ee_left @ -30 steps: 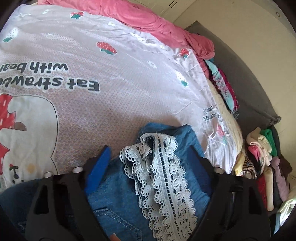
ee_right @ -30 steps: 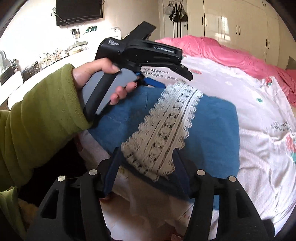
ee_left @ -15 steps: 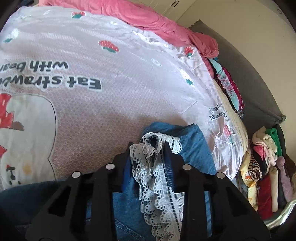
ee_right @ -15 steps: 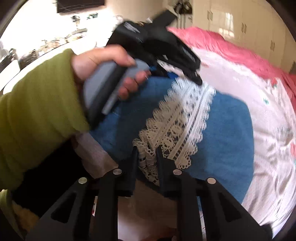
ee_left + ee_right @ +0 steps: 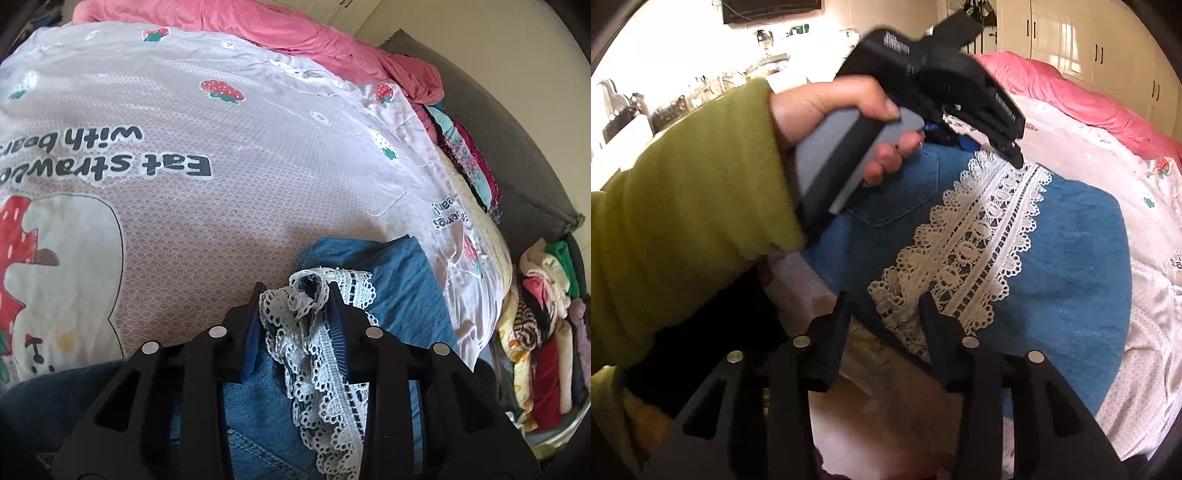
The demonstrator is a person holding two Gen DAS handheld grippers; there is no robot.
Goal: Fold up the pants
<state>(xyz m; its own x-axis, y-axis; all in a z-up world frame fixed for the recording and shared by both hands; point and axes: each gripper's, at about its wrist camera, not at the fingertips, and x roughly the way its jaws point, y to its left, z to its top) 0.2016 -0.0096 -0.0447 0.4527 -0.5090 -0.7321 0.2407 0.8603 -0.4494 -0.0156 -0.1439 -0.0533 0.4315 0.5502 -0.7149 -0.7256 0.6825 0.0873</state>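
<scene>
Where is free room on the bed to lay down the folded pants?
The strawberry sheet is bare between the pants and the pink blanket, also beside its printed text. It is crowded at the near edge, where both grippers work, and right of the bed, at the clothes pile.

This is a bedroom in a home. A big bed (image 5: pixel 229 229) has a strawberry sheet (image 5: pixel 258 155), with a pink blanket (image 5: pixel 295 33) at its far end. White closets (image 5: pixel 1071 40) stand behind the bed. A pile of clothes (image 5: pixel 543 332) sits beside the bed.
</scene>
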